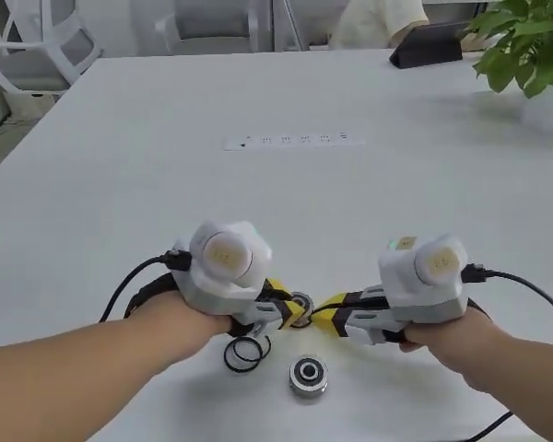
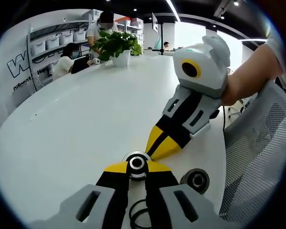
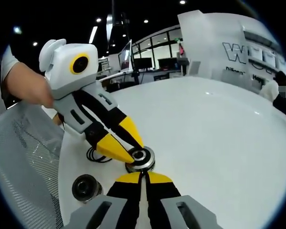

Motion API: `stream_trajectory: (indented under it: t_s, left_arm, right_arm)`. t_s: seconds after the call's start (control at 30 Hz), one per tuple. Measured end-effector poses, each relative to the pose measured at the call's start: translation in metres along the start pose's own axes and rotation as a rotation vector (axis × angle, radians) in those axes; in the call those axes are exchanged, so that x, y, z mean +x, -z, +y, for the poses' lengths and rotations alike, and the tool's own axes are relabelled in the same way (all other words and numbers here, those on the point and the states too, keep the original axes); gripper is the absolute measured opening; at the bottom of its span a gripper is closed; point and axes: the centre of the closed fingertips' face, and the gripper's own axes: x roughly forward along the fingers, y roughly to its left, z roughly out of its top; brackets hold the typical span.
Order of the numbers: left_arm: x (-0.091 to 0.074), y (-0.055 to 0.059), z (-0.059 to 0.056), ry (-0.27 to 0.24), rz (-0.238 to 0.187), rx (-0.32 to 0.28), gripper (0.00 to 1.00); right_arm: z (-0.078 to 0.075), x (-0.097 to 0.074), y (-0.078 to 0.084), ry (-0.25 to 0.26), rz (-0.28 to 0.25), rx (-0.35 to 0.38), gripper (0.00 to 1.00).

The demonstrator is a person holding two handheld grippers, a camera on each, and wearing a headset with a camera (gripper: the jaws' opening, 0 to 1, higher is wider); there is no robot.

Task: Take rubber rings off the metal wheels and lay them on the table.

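Observation:
My left gripper (image 1: 288, 311) is shut on a small metal wheel (image 1: 300, 306), held just above the white table (image 1: 286, 184). In the left gripper view the wheel (image 2: 137, 163) sits between my yellow tips (image 2: 137, 168). My right gripper (image 1: 321, 311) meets it from the right. Its jaws (image 3: 143, 175) are pressed together at the rim of the wheel (image 3: 139, 159), apparently pinching its black rubber ring. Loose rubber rings (image 1: 246, 352) lie on the table under the left gripper. A second wheel (image 1: 308, 376) stands near the front edge.
A flush power strip (image 1: 293, 141) lies mid-table. A potted plant (image 1: 525, 51) stands at the far right beside a dark tablet stand (image 1: 430, 43). Chairs (image 1: 46, 37) and a seated person are beyond the far edge. Black cables (image 1: 525, 285) trail from both grippers.

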Motion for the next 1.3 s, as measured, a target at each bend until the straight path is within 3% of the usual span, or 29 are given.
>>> stream_trajectory:
  t_s: [0.13,0.3,0.47,0.8,1.0,1.3]
  left_arm:
    - [0.000,0.000,0.000,-0.003,0.000,0.006,0.07]
    - [0.000,0.000,0.000,-0.007,0.002,0.003,0.07]
    - [0.001,0.000,0.000,-0.008,0.003,0.007,0.07]
    - [0.000,-0.001,0.000,-0.013,0.004,0.007,0.07]
    - [0.000,-0.001,0.000,-0.014,0.007,0.004,0.07]
    - [0.001,0.000,-0.001,-0.019,0.013,0.011,0.07]
  right_arm:
    - [-0.001,0.000,0.000,0.011,0.004,0.028,0.00]
    - [-0.005,-0.001,0.001,0.013,-0.026,0.180,0.00]
    - [-0.008,-0.002,0.000,0.017,-0.038,0.213,0.00]
    - [-0.015,-0.005,-0.012,0.026,-0.112,0.309,0.00]
    - [-0.012,-0.006,-0.014,0.022,-0.121,0.336,0.00]
    - [-0.010,-0.007,-0.015,0.020,-0.123,0.315,0.00]
